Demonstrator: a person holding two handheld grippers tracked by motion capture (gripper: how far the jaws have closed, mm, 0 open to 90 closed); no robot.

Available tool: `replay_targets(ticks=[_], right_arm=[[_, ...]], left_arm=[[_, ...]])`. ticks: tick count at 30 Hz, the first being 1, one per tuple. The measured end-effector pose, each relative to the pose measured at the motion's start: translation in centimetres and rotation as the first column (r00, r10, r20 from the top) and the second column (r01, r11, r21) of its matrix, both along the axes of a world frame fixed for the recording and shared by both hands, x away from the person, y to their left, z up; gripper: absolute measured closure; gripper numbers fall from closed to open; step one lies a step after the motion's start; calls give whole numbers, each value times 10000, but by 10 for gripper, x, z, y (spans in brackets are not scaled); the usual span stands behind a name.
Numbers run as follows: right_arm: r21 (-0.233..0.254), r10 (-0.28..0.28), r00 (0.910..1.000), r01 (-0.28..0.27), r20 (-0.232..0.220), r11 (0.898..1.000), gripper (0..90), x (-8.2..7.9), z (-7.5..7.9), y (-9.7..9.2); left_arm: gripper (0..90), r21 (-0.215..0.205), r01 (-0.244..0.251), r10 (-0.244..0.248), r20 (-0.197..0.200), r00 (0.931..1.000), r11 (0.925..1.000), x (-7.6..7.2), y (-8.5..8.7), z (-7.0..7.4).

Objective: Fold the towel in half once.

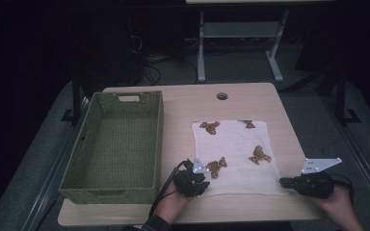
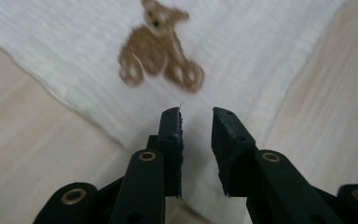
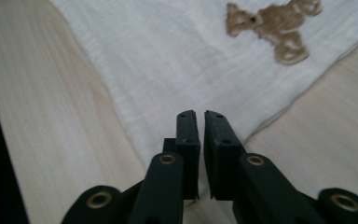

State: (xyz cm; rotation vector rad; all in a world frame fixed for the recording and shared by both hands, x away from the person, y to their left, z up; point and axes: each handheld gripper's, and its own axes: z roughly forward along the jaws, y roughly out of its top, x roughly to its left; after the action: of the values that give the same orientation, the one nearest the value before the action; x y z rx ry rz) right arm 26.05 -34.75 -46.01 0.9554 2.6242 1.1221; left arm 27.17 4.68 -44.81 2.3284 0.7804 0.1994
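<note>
Lying flat, cloth (image 1: 233,156), long axis seemingly front-to-back

A dim lab or test room was suggested by a light wooden work table (image 1: 250,98) with a cable grommet hole (image 1: 222,96), set on grey carpet (image 1: 313,115), while loose cables (image 1: 147,67) and the white metal frame of a second bench (image 1: 241,33) were seen behind it.

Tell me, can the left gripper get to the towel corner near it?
Probably yes. The left gripper hangs right over the near edge of the white towel, jaws slightly apart, and nothing lies between them and the cloth.
</note>
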Motion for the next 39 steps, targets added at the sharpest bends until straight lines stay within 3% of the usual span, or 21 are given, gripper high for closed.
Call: replay_targets(ticks=[12, 14, 25, 32, 36, 39], right_arm=[[115, -425, 9982, 420, 434, 9990, 757, 39, 11, 8], [186, -368, 9979, 358, 536, 9992, 746, 49, 12, 9], [454, -587, 9953, 553, 770, 9974, 732, 98, 23, 20], [620, -863, 9928, 813, 835, 9948, 731, 132, 22, 20], [491, -1006, 9909, 965, 897, 9941, 725, 151, 24, 19], [692, -1181, 9892, 1123, 864, 9913, 724, 167, 29, 18]], left_arm=[[629, -244, -705, 714, 385, 9967, 9972, 42, -5, 14], [611, -231, -798, 810, 608, 9949, 9965, 51, -6, 17], [593, -259, -1096, 1112, 675, 9915, 9936, 92, -18, 20], [600, -543, -1618, 1661, 871, 9823, 9853, 121, -19, 22], [599, -281, -1836, 1856, 1158, 9758, 9826, 139, -17, 22], [597, -258, -2150, 2165, 1336, 9671, 9763, 153, -13, 22]])
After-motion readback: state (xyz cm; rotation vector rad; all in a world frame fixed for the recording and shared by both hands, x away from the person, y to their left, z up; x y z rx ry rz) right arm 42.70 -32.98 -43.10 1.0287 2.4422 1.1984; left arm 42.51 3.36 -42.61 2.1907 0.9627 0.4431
